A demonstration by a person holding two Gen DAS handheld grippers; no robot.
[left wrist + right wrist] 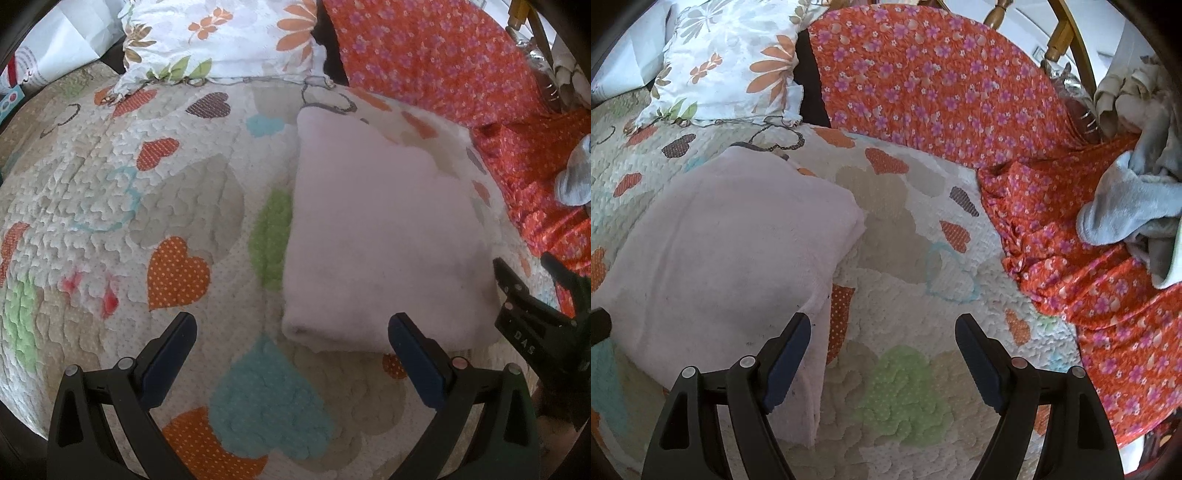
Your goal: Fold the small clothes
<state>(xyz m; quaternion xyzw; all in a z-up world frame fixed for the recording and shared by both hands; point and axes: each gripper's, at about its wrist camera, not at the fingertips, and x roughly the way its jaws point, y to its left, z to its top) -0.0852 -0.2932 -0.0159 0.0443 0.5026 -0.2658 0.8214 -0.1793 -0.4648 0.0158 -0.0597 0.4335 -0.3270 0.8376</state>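
Observation:
A pale pink folded cloth (384, 236) lies flat on the heart-patterned quilt (122, 192). My left gripper (291, 328) is open just in front of the cloth's near-left corner, with its right finger at the cloth's near edge. In the right wrist view the same pink cloth (727, 254) fills the left side. My right gripper (882, 332) is open over bare quilt (916, 258), with its left finger at the cloth's right edge. Nothing is between either pair of fingers. The right gripper's fingers (513, 284) also show at the right edge of the left wrist view.
A white floral pillow (735, 62) lies at the back. An orange flowered sheet (945, 85) covers the back and right. Grey and light blue clothes (1130, 206) are piled at the far right. A wooden headboard (1067, 40) rises behind.

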